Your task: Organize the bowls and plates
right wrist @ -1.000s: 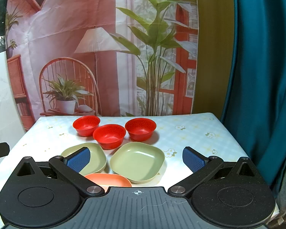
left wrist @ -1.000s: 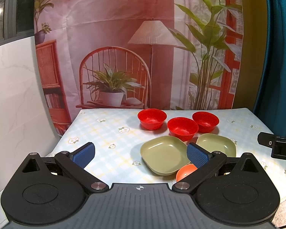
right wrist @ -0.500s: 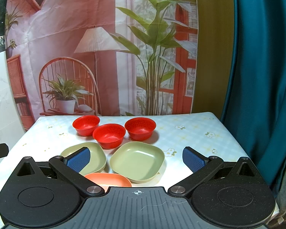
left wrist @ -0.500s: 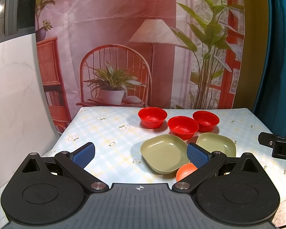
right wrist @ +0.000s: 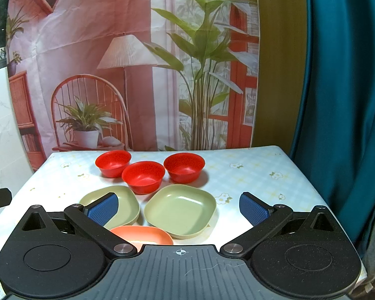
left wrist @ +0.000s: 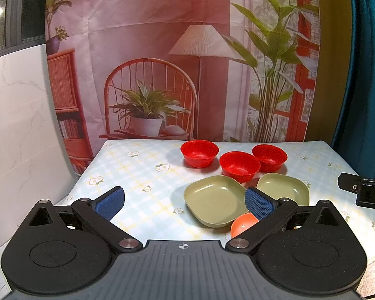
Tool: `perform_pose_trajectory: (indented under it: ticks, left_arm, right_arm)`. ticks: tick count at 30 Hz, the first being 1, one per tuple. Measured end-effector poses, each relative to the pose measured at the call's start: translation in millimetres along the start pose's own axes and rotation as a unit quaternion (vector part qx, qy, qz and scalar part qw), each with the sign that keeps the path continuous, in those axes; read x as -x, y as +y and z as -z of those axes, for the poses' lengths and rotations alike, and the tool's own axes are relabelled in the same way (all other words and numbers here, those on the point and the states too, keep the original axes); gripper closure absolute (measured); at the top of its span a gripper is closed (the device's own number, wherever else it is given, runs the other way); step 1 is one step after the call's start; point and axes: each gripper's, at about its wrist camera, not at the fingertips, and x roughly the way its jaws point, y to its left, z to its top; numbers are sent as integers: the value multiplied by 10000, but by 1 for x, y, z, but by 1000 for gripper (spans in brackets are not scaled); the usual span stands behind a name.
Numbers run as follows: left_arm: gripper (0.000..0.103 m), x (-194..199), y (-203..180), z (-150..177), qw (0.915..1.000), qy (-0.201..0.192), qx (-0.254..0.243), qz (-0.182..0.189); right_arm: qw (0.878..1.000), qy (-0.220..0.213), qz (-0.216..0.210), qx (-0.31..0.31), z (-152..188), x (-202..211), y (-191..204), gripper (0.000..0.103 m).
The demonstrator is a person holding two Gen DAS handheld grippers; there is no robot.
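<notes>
Left wrist cam: left gripper (left wrist: 185, 201) spread wide, nothing in it, hovering above the surface (left wrist: 137, 170) w/ the floral checked cloth. 3 red bowls (left wrist: 239, 166) sit in a row at the back, 2 green plates (left wrist: 213, 203) just in front, an orange plate (left wrist: 242, 226) nearest, partly hidden behind a finger.

Right wrist cam: right gripper (right wrist: 180, 208) also wide apart & empty. Same stuff: red bowls (right wrist: 143, 177), green plates (right wrist: 181, 210) side by side, orange plate (right wrist: 141, 235) right by the gripper body. Teal curtain (right wrist: 337, 100) on the right.
</notes>
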Motion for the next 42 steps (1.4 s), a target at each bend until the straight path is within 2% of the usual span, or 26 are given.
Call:
perform_pose_trajectory:
  ticks: [23,33,42]
  left_arm:
    - [0,1,-1,0,10000,-5,7,-1]
    - [0,-1,1,-4,9999,-38,-6,-115]
    - [0,-27,7,-15,9998,10,-96,-180]
  right_arm:
    - [10000,-12,-1,-14,3,2,-2,0]
    - [9999,-51,-67,-82,0,3,-4,0]
    - [9994,-223,-262,57,-12,-15,-12,0]
